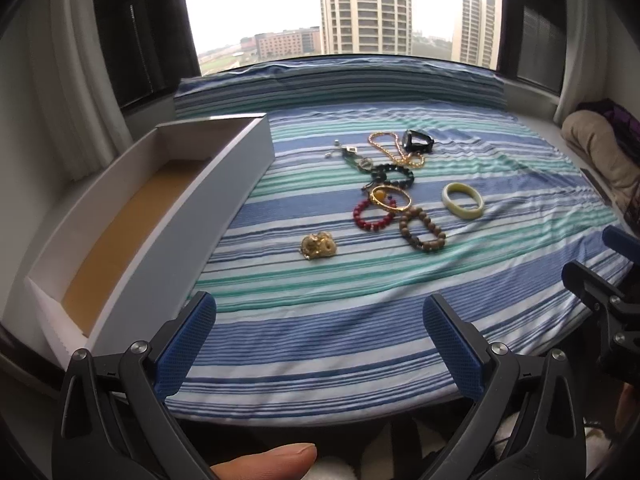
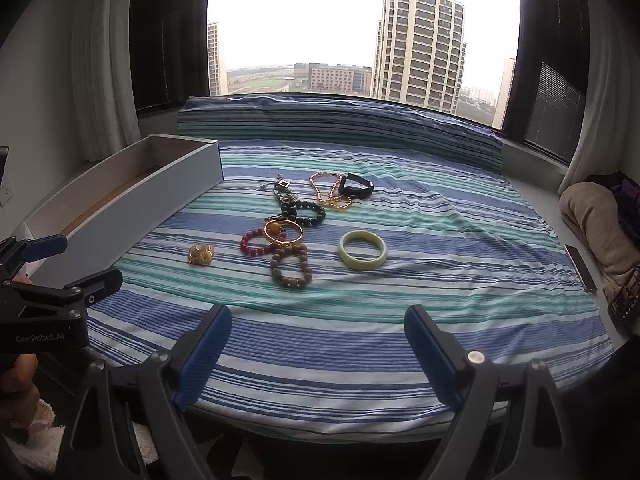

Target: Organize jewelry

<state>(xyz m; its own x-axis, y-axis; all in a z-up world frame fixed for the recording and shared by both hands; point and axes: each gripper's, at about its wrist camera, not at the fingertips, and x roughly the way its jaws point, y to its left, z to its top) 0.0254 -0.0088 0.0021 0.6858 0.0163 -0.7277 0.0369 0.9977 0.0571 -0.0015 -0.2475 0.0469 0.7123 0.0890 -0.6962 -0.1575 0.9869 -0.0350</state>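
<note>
Jewelry lies in a loose cluster on the striped sheet: a gold pendant (image 1: pixel 318 246) (image 2: pixel 201 255), red bead bracelet (image 1: pixel 370 215) (image 2: pixel 256 242), gold bangle (image 1: pixel 391 197) (image 2: pixel 283 232), wooden bead bracelet (image 1: pixel 422 229) (image 2: pixel 291 266), pale green bangle (image 1: pixel 463 200) (image 2: pixel 363 249), dark bead bracelet (image 1: pixel 390 174) (image 2: pixel 304 211), gold chain (image 1: pixel 396 148) (image 2: pixel 329 192) and a black band (image 1: pixel 418 141) (image 2: pixel 356 186). A long white box (image 1: pixel 168 216) (image 2: pixel 120 204) stands open at the left. My left gripper (image 1: pixel 320 344) and right gripper (image 2: pixel 318 356) both hang open over the near edge, holding nothing.
The striped sheet (image 1: pixel 360 320) covers a window platform with a striped bolster (image 2: pixel 340 124) along the glass. A beige cushion (image 2: pixel 600 224) and a dark flat object (image 2: pixel 580 268) lie at the right. A person's thumb (image 1: pixel 268 460) shows at the bottom edge.
</note>
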